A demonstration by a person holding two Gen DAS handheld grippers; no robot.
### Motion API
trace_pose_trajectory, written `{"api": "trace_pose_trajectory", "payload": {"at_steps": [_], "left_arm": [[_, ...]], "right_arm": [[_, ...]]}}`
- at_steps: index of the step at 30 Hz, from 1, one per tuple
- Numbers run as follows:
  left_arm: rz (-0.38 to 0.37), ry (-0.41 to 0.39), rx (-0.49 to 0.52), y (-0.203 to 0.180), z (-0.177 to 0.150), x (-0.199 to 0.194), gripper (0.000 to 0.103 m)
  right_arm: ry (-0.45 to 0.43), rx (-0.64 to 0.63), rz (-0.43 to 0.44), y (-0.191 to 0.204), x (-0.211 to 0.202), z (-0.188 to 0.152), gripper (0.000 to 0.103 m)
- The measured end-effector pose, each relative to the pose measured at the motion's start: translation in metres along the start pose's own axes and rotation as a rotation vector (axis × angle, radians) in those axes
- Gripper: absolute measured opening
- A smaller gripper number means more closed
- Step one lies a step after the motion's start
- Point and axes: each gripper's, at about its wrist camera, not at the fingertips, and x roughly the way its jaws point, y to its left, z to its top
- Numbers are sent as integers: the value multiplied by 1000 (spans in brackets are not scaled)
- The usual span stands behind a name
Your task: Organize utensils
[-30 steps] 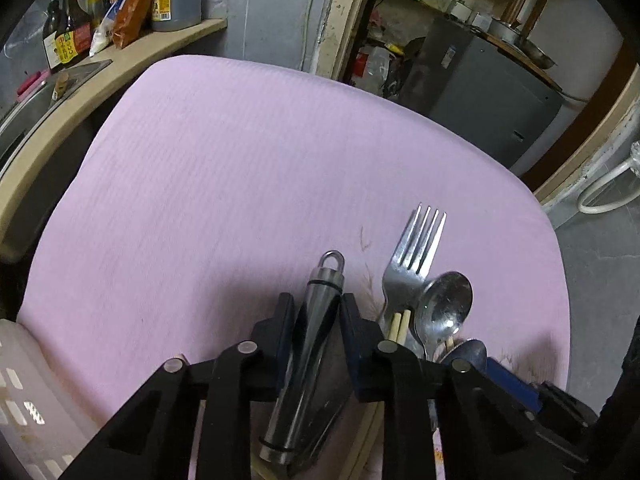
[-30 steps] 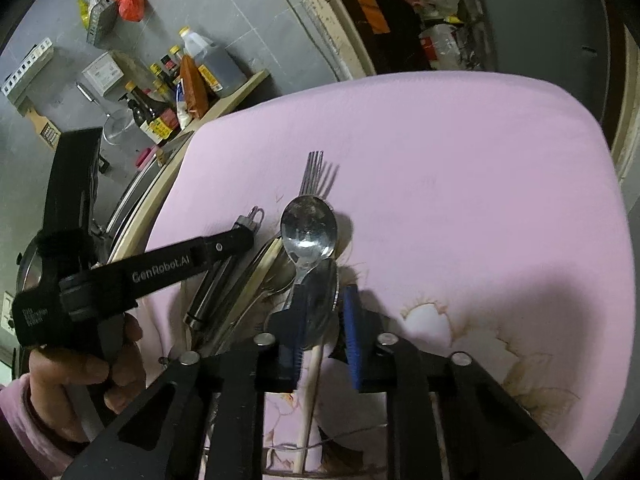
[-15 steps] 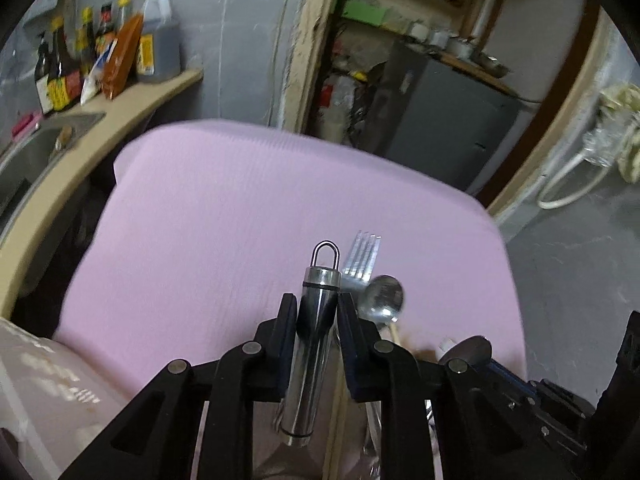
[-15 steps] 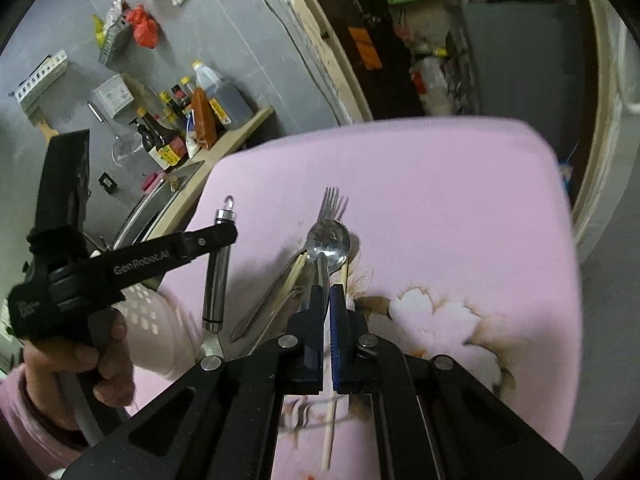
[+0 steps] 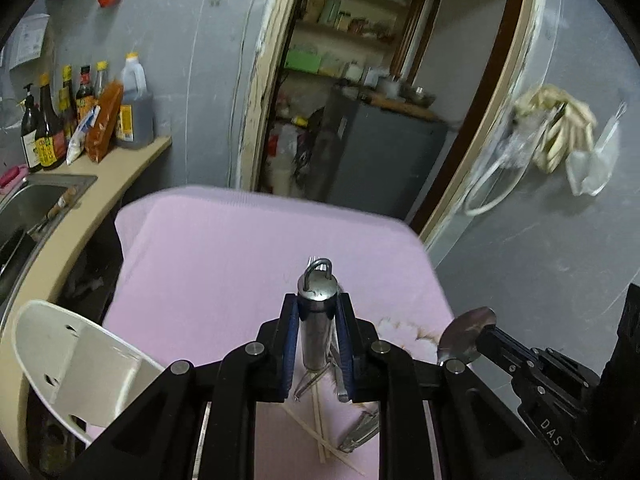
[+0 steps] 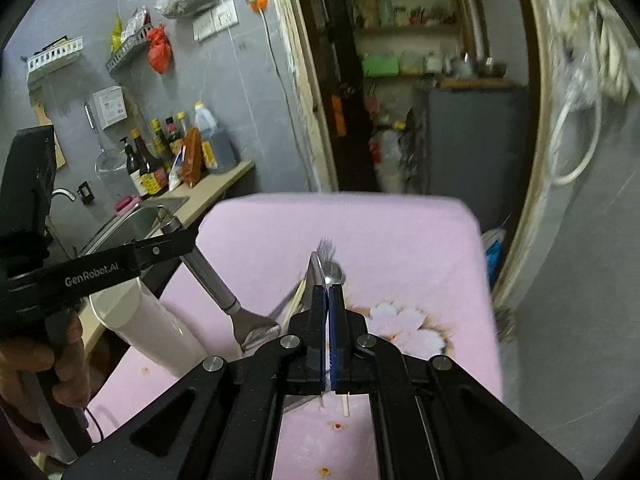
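My left gripper (image 5: 317, 320) is shut on a steel peeler (image 5: 316, 312) by its round handle and holds it above the pink cloth; the peeler's handle and blade head (image 6: 224, 292) also show in the right wrist view. My right gripper (image 6: 327, 300) is shut on a steel spoon (image 6: 316, 270), edge-on between the pads; its bowl (image 5: 466, 340) shows in the left wrist view. On the cloth lie a fork (image 6: 326, 246), another spoon (image 6: 333, 273), wooden chopsticks (image 5: 320, 432) and a steel tool (image 5: 360, 434).
A white plastic basket (image 5: 68, 360) stands at the pink table's (image 5: 224, 256) left edge. A counter with a sink (image 5: 28, 200) and sauce bottles (image 5: 80, 112) runs along the left. A doorway and grey cabinet (image 5: 376, 148) are behind the table.
Both grippers have risen well above the table, the left with the peeler and the right with the spoon. The table looks farther away now.
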Motion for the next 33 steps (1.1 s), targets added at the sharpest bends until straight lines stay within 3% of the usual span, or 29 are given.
{"api": "trace_pose_trajectory", "payload": {"at_steps": [6,12,20,25,33], "left_arm": [[-82,-63,-15,19,28,-41,18],[-118,-107,-19,44,56,-80,18],[-37,-177,-38,101,79,-135,18],[17,-196,-56,137,79,-157,18],[71,-182,-70,169,61,-155,18]], "right_arm": [[-95,-59,-88,38,-44,33,1],[-184,-103,-84,86,-73,67,1],[-249,-185,-37,159,-71,84,1],[-243,-240,-24,193,-60,81,1],[-194,-338,-90,227,-39,64,1]]}}
